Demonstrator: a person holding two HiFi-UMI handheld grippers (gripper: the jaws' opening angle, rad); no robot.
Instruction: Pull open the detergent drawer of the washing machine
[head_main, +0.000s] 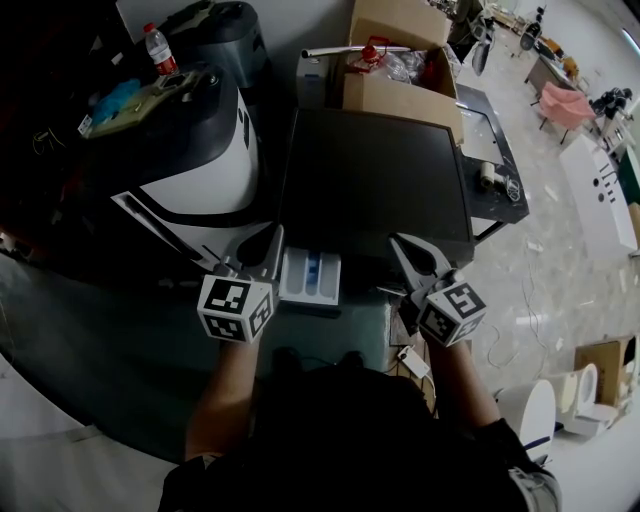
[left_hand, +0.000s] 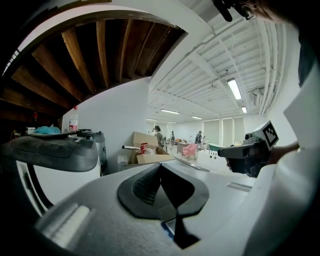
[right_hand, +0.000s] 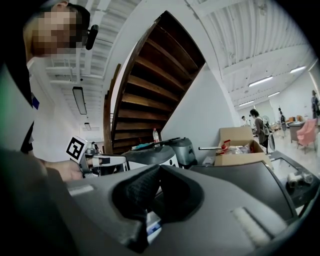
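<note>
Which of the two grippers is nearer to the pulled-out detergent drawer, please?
The left gripper: its jaws lie right beside the detergent drawer, at its left edge, whereas the right gripper is clearly further off, beyond its right side.

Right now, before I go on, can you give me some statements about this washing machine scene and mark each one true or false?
1. The detergent drawer stands pulled out of the washing machine. True.
2. Both tongs are wide open. False: the left tongs and right tongs are shut, with nothing between them.
3. A cardboard box sits beyond the machine's far edge. True.
4. The water bottle lies on the machine's dark top. False: it stands upright, off to the machine's left.
</note>
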